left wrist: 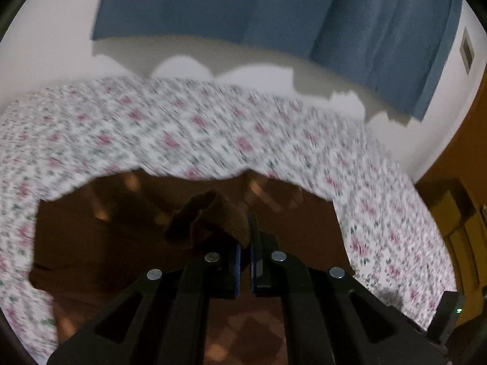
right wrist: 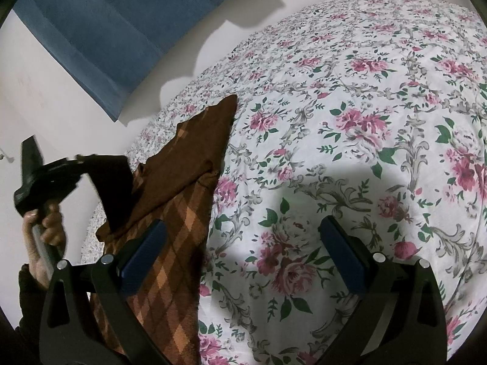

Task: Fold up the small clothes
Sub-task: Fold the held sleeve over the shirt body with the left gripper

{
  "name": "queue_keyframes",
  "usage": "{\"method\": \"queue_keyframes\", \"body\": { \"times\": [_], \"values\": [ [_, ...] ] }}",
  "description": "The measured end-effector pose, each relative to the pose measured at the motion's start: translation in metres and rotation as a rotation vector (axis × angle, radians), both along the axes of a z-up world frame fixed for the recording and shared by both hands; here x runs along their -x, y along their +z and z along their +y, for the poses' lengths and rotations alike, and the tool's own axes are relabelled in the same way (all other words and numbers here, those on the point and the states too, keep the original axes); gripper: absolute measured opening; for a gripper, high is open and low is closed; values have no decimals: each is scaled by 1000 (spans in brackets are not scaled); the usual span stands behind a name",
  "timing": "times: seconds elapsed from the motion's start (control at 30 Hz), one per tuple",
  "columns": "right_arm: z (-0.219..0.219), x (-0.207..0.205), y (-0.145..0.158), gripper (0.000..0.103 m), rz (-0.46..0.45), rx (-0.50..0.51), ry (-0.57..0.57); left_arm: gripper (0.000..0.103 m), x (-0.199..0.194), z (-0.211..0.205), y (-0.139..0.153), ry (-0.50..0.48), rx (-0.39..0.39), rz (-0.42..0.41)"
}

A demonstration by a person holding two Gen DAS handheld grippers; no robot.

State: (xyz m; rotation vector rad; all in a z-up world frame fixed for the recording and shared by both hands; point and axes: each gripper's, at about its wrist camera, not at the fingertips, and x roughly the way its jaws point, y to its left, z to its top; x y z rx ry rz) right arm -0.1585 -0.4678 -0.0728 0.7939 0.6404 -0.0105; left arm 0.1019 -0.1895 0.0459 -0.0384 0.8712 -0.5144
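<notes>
Left wrist view is blurred: the left gripper pinches a fold of the brown argyle garment, lifted over the floral bed sheet. The right gripper hangs wide apart above the sheet, its left finger over the garment's edge.

Brown knit garment with orange argyle diamonds: lower left of frame, partly folded, plain brown sleeve angled toward upper centre, one bunched edge lifted off floral bedsheet.

Motion blur smears the floral bedsheet, and the brown garment runs past the bottom edge.
</notes>
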Motion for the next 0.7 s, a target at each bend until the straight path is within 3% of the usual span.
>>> {"method": "queue_keyframes", "body": {
  "times": [0.2, 0.53, 0.63, 0.7],
  "values": [
    [0, 0, 0, 101, 0, 0, 0, 4, 0, -47, -32, -32, -42, 38],
    [-1, 1, -1, 101, -2, -1, -2, 5, 2, -94, -59, -120, -88, 71],
    [0, 1, -1, 101, -3, -2, -2, 15, 9, -93, -56, -137, -71, 80],
    [-1, 1, -1, 101, -3, -2, -2, 33, 17, -86, -44, -145, -58, 63]
  ]
}}
